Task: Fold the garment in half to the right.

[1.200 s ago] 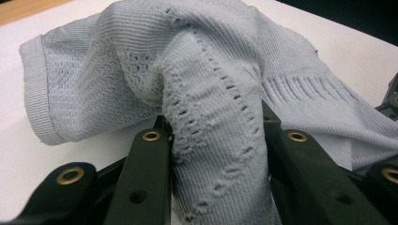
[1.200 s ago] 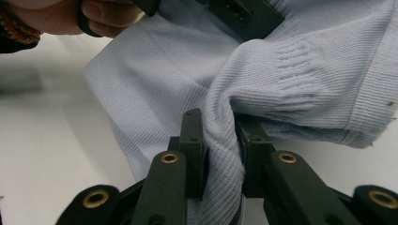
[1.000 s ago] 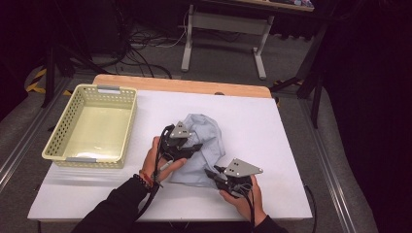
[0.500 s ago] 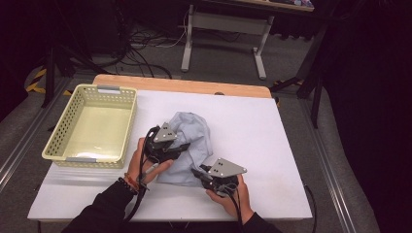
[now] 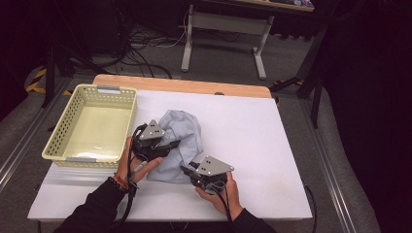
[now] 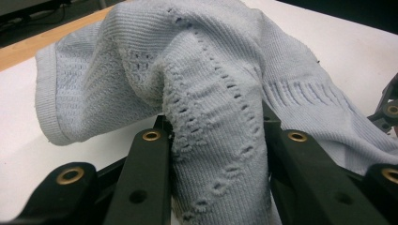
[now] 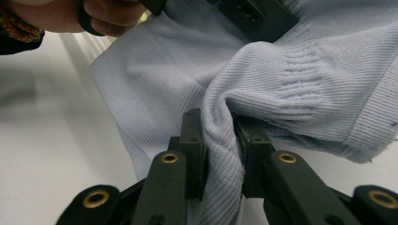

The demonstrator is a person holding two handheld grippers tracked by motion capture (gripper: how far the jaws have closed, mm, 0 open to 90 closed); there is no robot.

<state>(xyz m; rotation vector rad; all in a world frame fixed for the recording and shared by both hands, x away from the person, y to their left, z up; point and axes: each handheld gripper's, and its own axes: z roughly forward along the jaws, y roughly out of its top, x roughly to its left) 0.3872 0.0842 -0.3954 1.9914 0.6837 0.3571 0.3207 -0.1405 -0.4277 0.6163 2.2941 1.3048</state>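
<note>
While both grippers, left (image 5: 163,145) and right (image 5: 194,173), clamp the knitted garment (image 5: 182,133) at frame centre, opposing pulls may stretch it.

— What can't you make out from above?

— My left gripper (image 5: 165,145) and right gripper (image 5: 187,171) bury their tips in the pale blue knit garment (image 5: 182,138), so where the jaws meet the cloth is hidden there. My forearms are cut off at the bottom edge.

— And along the jaws?

— In my left gripper view the garment (image 6: 211,93) drapes between my jaws and covers their tips; it runs off the top and right edges. In my right gripper view a fold (image 7: 220,140) hides the inner faces of the jaws, and my other hand (image 7: 70,14) is cropped at the top, blurred.

— What kind of garment?

— Too bunched to tell.
</note>
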